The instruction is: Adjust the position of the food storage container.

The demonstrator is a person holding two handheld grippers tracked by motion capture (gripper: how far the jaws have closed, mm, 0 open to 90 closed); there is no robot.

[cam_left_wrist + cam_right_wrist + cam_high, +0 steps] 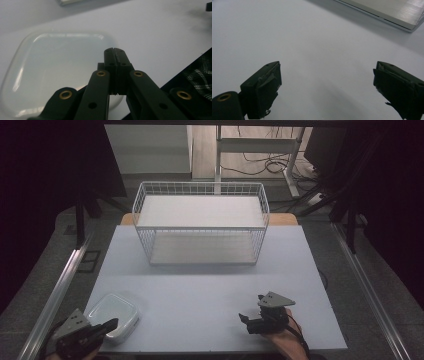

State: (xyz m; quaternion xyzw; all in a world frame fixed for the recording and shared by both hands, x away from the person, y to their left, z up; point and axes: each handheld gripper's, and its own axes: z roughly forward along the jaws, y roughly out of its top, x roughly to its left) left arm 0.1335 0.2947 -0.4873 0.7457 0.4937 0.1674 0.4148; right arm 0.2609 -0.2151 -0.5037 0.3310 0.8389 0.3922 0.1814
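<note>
The left gripper (pixel 115 53) hides the near edge of the white dish (pixel 50 72); the picture's bottom edge crops its 2 fingers.

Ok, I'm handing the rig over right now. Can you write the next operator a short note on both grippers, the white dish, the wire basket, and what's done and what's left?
Left gripper: jaws shut with nothing between them, poised over the near edge of the white dish.
Right gripper: jaws wide open, holding nothing, low over bare table at the near right.
The dish sits at the table's near left corner. The wire basket stands at the far middle, with nothing inside.
Done: nothing moved yet, by the look of it.
Left: probably open the left gripper and grasp the dish; the basket seems the likely destination.
</note>
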